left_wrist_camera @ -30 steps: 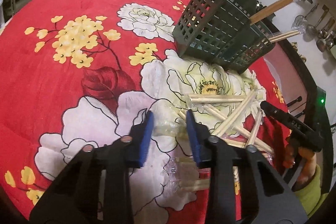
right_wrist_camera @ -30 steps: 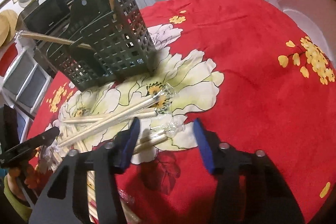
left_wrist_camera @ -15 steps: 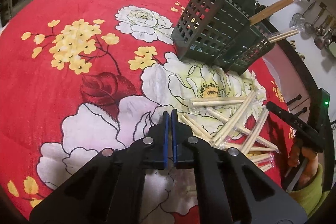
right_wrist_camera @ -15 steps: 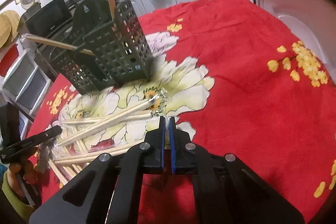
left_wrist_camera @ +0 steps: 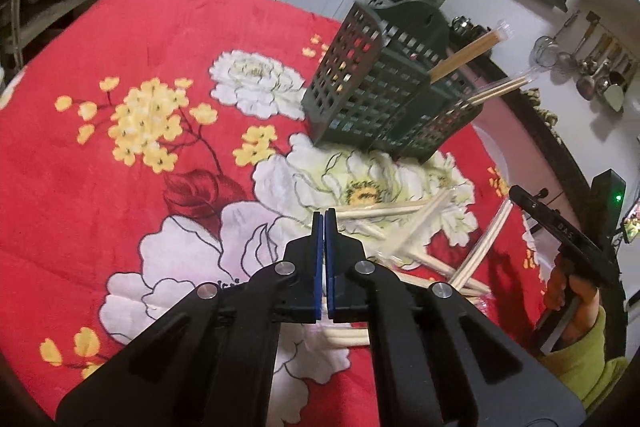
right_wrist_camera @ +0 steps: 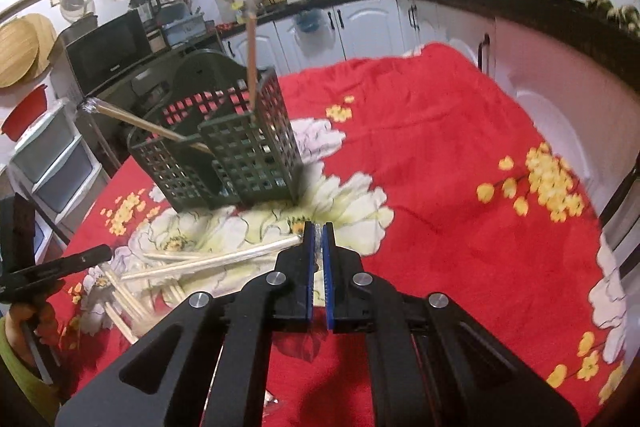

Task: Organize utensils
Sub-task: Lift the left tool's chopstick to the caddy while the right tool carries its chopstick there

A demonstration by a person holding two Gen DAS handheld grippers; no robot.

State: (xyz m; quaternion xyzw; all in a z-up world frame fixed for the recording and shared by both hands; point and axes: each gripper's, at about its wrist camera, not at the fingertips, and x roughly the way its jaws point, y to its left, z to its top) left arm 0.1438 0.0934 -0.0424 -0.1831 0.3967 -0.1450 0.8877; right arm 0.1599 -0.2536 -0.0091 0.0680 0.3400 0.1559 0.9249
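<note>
A dark green lattice utensil holder (left_wrist_camera: pixel 384 103) (right_wrist_camera: pixel 236 155) stands on the red floral cloth with two wrapped chopstick pairs (left_wrist_camera: pixel 468 55) sticking out. Several wrapped chopstick pairs (left_wrist_camera: pixel 472 259) (right_wrist_camera: pixel 152 287) lie loose in front of it. My left gripper (left_wrist_camera: pixel 324 217) is shut on the clear wrapper end of a chopstick pair (left_wrist_camera: pixel 380 213) and holds it above the cloth. My right gripper (right_wrist_camera: pixel 317 229) is shut on the wrapper end of another chopstick pair (right_wrist_camera: pixel 224 261), lifted off the pile.
The red floral cloth (left_wrist_camera: pixel 120 167) (right_wrist_camera: pixel 440 167) covers the table. Kitchen cabinets (right_wrist_camera: pixel 360 23) and a counter with pots run behind it. A microwave (right_wrist_camera: pixel 108 51) and drawers (right_wrist_camera: pixel 60 163) stand to the left of the holder.
Both grippers went from open to shut on wrapped chopstick pairs, then rose away from the cloth, each lifting its pair off the pile.
</note>
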